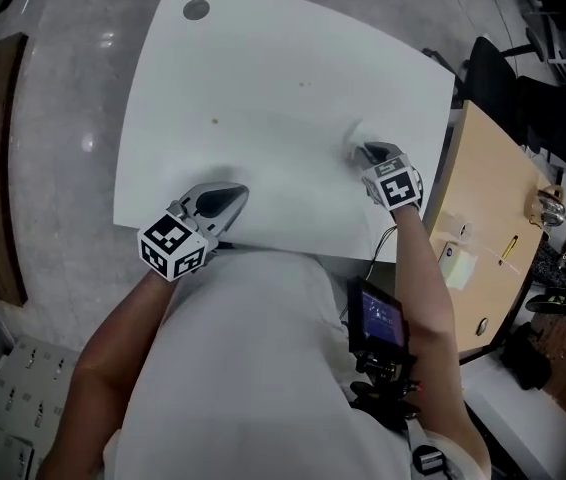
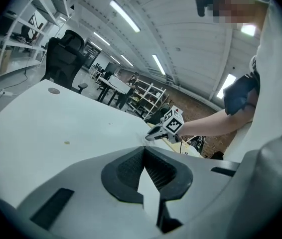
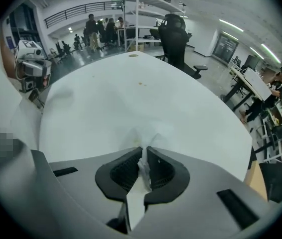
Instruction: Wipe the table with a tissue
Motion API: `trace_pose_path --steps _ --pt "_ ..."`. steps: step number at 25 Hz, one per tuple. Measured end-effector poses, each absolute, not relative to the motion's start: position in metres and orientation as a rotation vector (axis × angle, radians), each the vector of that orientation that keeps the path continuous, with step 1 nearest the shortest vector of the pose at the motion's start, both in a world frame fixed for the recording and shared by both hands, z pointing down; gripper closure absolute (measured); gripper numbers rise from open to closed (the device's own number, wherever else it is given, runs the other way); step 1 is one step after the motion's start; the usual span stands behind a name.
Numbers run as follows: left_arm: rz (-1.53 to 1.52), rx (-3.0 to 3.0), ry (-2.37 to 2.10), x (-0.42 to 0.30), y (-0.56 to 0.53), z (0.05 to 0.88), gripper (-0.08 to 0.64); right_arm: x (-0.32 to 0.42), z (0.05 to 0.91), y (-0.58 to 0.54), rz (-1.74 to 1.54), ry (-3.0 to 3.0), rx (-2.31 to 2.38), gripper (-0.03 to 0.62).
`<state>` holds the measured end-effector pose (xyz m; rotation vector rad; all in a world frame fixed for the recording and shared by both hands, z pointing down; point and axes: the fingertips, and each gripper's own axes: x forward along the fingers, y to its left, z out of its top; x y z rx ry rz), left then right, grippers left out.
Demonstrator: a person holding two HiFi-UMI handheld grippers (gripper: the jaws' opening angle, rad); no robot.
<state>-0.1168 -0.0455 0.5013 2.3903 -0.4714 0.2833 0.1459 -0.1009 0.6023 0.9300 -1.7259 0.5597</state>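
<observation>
The white table [image 1: 263, 58] fills the middle of the head view. A white tissue [image 1: 353, 132] lies bunched on its right part, pinched in my right gripper [image 1: 359, 150], which points steeply down at the tabletop. In the right gripper view the tissue [image 3: 148, 132] spreads out on the table ahead of the right gripper [image 3: 144, 151], and a strip runs back between the jaws. My left gripper [image 1: 241, 192] rests near the table's front edge, its jaws closed tip to tip on nothing [image 2: 143, 152]. A small brownish speck [image 1: 214, 121] sits on the table's left half.
A round grommet [image 1: 196, 9] marks the far left corner. A wooden side table [image 1: 498, 183] with small items stands just right of the white table, and a black chair [image 1: 491, 73] stands behind it. A dark device [image 1: 377, 318] hangs at the person's waist.
</observation>
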Motion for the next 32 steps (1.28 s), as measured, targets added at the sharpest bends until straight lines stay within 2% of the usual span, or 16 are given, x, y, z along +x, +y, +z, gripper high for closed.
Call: trace_pose_path --steps 8,18,24,32 --pt "0.292 2.398 -0.435 -0.124 -0.044 0.501 0.554 0.182 0.622 -0.097 0.376 -1.401 0.844 0.56" --pt "0.296 2.411 -0.421 -0.145 -0.044 0.5 0.554 0.082 0.627 -0.096 0.136 -1.477 0.571 0.563" --pt "0.308 2.436 -0.372 -0.149 -0.039 0.497 0.554 0.069 0.627 -0.065 0.287 -1.567 0.528 0.562" --pt "0.33 2.447 -0.38 -0.144 -0.038 0.492 0.554 0.121 0.598 -0.056 0.442 -1.623 0.886 0.561"
